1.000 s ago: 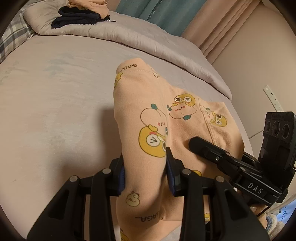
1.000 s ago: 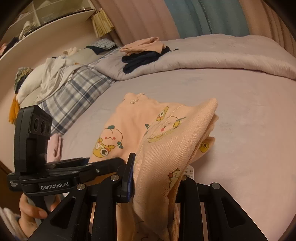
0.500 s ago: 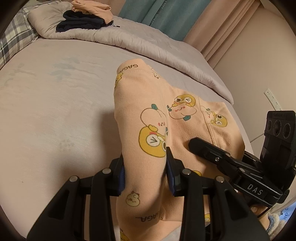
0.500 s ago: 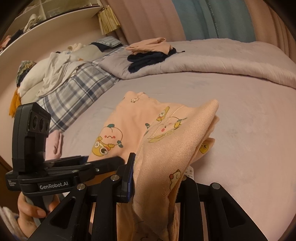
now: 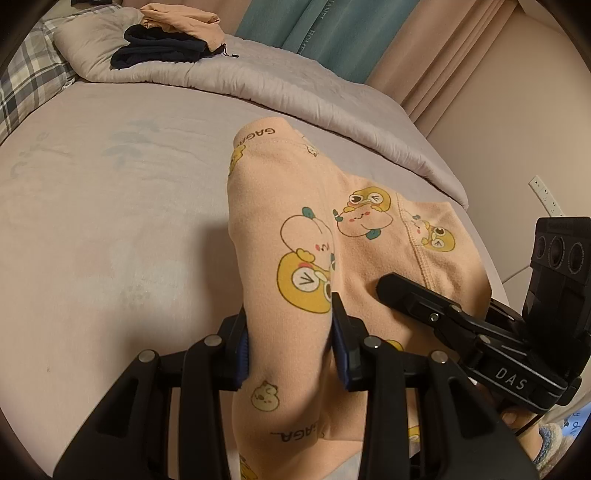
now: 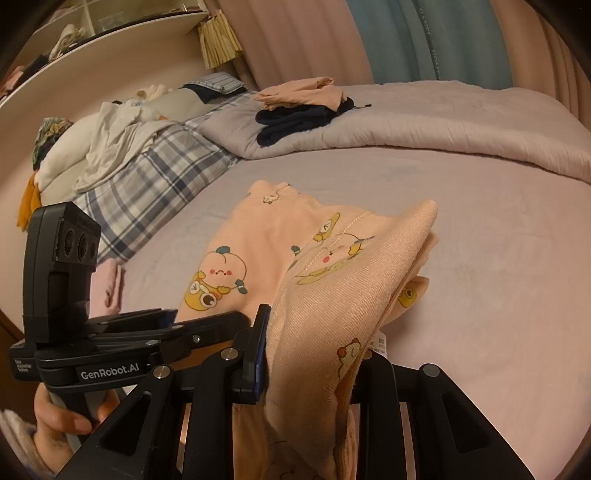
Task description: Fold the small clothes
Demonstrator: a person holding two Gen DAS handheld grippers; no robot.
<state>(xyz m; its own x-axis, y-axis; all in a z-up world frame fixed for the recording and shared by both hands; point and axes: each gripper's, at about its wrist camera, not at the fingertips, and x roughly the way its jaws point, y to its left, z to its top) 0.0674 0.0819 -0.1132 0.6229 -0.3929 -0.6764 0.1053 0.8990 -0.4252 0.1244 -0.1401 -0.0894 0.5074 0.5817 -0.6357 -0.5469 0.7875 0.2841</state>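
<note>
The left gripper (image 5: 290, 341) is clamped on a fold of the peach garment (image 5: 295, 236). Its blue pads (image 5: 243, 345) press the cloth from both sides. The right gripper (image 6: 314, 354) is clamped on another thick fold of the same garment (image 6: 332, 280). Only its left pad (image 6: 260, 350) shows. The cloth hides the right one.

The garment lies on the bed (image 5: 110, 221), near the middle, and its near edge is lifted up in both grippers. It has yellow cartoon animals on it. Its near end is cut off at the bottom of both views. A small white tag (image 6: 378, 341) peeks out under the fold, and its words are too small to read.

In the right view, a hand (image 6: 55, 417) holds the left gripper, partly hidden behind it.

Far off, a gray quilt (image 6: 443, 122) lies across the bed. A dark garment (image 6: 291, 122) and a peach one (image 6: 303, 92) sit piled on it. On the left there is a plaid blanket (image 6: 147, 184) with white clothes (image 6: 107, 147) heaped on it. Curtains (image 6: 406, 37) hang behind the bed. A shelf (image 6: 92, 33) on the far left is blurry.
</note>
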